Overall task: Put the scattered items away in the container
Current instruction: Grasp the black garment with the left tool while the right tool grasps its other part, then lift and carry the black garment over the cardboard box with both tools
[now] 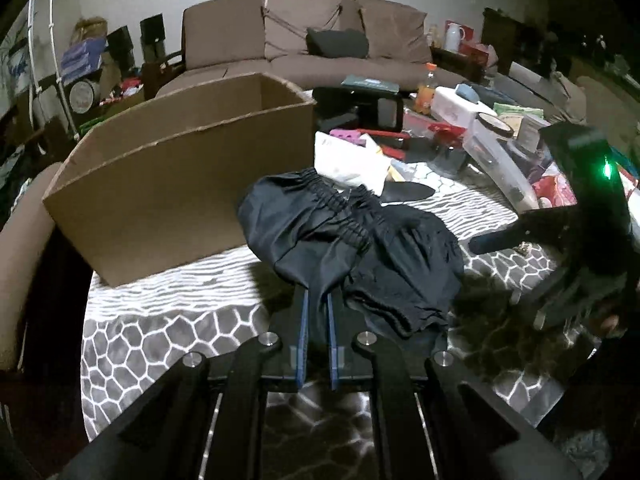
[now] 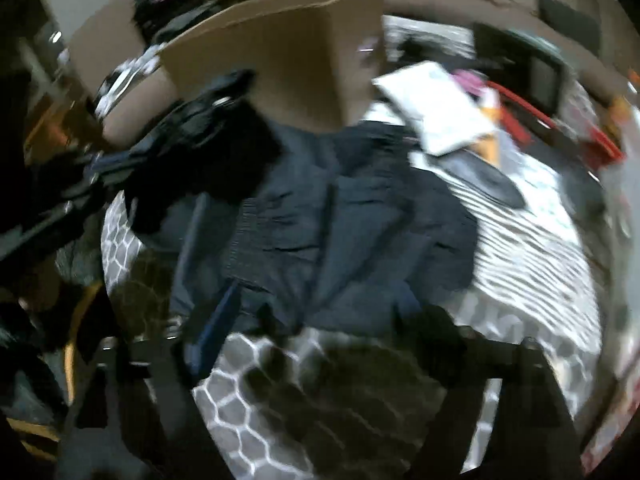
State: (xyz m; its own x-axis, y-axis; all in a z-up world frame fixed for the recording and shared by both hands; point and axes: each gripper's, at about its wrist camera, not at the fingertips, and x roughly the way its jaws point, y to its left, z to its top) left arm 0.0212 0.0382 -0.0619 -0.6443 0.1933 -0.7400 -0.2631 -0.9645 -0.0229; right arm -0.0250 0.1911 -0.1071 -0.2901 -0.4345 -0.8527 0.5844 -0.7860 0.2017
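**Dark garment pinched by the left tool, cardboard box waiting beside it**

The left hand-held gripper (image 1: 318,312) has its blue-padded fingers (image 1: 303,332) drawn nearly together, pinching a fold of the black garment (image 1: 352,240) at the cloth's near edge. The garment, with a gathered elastic waistband, lies crumpled on a grey blanket (image 1: 160,328) patterned with white honeycomb cells and stripes.

The open cardboard box (image 1: 180,168) stands at about 10 o'clock from the garment in the left wrist view, its near wall just beside the cloth. A white padded envelope (image 1: 352,160) lies at 12 o'clock from the garment, partly under its waistband edge. Behind it sit red tools, a clear plastic bin (image 1: 496,160) and other clutter, with a brown sofa (image 1: 312,36) at the far wall.

The right hand-held gripper (image 2: 320,320) stands wide open above the same garment's (image 2: 340,220) near hem, with nothing pinched between its fingers. That view is blurred. From the left wrist view this right tool (image 1: 520,236) appears at 3 o'clock, a green light glowing on its body.
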